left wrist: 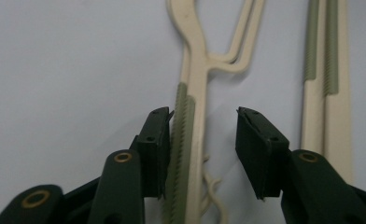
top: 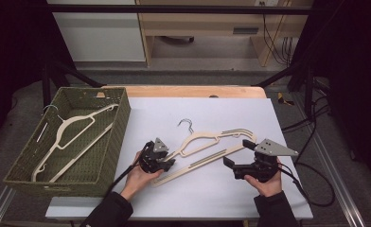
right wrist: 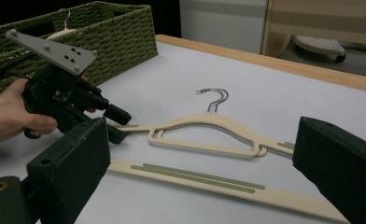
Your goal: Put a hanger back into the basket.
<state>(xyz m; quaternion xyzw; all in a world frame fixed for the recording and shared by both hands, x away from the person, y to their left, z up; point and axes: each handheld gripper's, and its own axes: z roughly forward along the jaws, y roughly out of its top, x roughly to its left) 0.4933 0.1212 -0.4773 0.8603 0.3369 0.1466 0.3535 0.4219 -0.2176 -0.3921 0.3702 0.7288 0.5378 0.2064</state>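
The left gripper [left wrist: 202, 119] straddles the shoulder arm of a cream hanger [left wrist: 195, 93]; one pad touches it, the other stands clear, so nothing is clamped. The right gripper [top: 234, 158] hovers wide open beside the hanger's other end on the white worktop [top: 231, 109]. A woven basket [top: 110, 142] lies left.

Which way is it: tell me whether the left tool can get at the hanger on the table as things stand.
Probably yes. The left tool already straddles one arm of the hanger, one pad touching it, the other apart. Nothing lies between them on the table.
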